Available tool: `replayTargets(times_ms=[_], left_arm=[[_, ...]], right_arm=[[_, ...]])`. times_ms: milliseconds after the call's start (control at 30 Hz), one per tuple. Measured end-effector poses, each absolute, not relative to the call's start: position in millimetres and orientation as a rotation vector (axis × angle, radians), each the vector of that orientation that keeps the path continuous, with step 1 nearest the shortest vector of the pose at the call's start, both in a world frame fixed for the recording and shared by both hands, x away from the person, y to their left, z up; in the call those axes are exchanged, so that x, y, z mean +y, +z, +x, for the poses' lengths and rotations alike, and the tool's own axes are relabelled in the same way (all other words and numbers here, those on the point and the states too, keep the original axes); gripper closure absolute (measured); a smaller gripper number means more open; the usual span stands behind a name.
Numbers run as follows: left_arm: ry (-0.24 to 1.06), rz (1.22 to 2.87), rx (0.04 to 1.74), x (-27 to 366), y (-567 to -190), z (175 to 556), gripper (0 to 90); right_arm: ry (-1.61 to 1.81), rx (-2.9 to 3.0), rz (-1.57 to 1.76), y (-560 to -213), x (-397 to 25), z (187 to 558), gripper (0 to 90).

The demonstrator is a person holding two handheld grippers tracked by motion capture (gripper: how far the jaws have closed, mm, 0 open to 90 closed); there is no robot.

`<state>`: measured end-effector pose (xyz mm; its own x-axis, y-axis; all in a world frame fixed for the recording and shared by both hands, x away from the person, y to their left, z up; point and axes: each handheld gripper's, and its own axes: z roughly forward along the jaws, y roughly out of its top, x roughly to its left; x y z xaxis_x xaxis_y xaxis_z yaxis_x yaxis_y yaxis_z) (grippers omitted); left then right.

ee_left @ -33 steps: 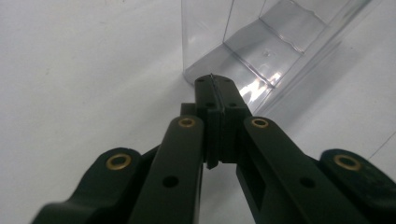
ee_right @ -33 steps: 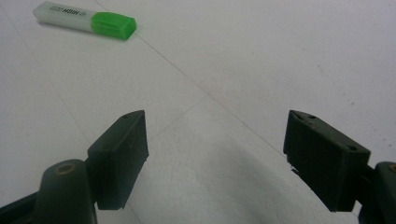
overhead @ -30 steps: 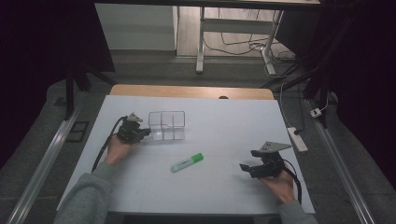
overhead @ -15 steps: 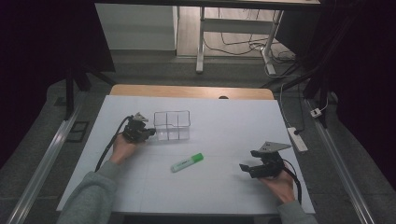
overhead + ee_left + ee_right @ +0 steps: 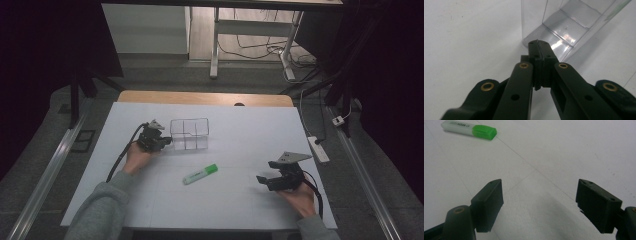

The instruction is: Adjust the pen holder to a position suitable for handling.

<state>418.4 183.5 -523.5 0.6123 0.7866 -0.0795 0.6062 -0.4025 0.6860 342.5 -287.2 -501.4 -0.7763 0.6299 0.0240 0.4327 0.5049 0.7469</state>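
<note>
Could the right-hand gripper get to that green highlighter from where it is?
Probably yes. The right gripper has its jaws wide apart, and only bare white table lies between it and the highlighter. The left gripper is off by the clear box.

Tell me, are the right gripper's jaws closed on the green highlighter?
No, the right gripper has its jaws wide apart over bare table, and the highlighter lies farther off.

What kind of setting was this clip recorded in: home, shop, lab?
Most likely a lab or workshop data-collection bench: a white table under a fixed overhead camera, cables and a power strip on the dark floor, and a bare desk frame behind. Nothing domestic is in view.
</note>
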Motion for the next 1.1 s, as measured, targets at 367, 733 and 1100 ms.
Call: replayTargets(times_ms=[367,733,1100], left_arm=[[0.328,2.15,1.065,172,-522,425,88.7],[0.323,2.16,1.041,160,-521,433,88.7],[0.329,2.165,1.009,143,-521,441,88.7]], right_arm=[[1.136,2.496,0.9,-501,-288,342,21.4],[1.136,2.496,0.904,-502,-288,342,21.4],[1.133,2.49,0.914,-502,-289,340,21.4]])
